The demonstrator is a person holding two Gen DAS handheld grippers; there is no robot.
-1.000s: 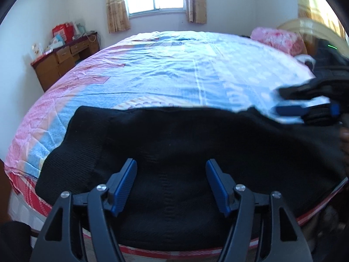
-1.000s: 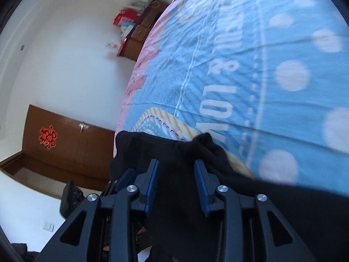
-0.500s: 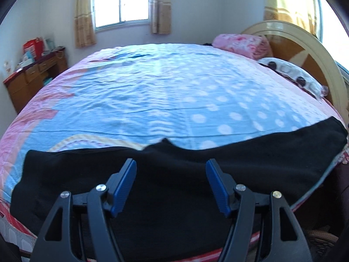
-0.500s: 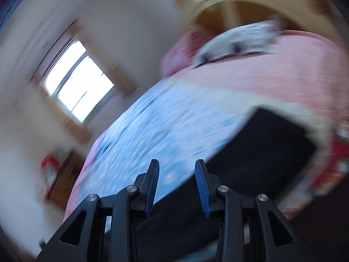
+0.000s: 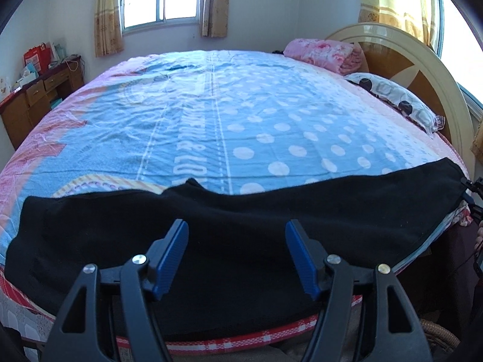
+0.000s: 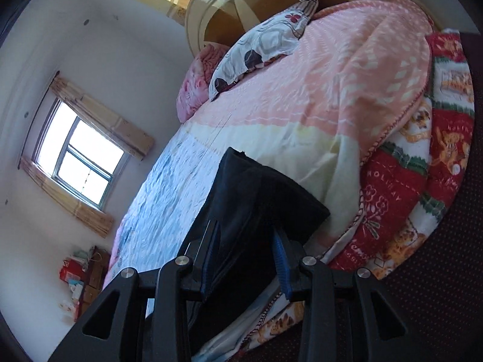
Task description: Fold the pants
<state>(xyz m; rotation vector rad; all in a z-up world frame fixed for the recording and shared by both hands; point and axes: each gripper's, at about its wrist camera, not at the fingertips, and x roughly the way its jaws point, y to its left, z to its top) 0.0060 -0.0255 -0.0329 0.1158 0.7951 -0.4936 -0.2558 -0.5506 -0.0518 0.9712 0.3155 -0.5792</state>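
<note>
Left wrist view: black pants (image 5: 241, 235) lie along the bed (image 5: 211, 126) edge; left gripper (image 5: 237, 252) spread above them, right gripper (image 6: 246, 255) pinching their end.

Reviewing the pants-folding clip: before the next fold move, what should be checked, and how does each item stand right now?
1. Black pants spread flat along the near bed edge: ok.
2. Left gripper open and empty above the pants: ok.
3. Right gripper at the pants' end, cloth between its fingers: ok; firm pinch: cannot tell.
4. Bedspread bare beyond the pants for the fold: ok.
5. Pillow and pink blanket well away from the pants: ok.
</note>
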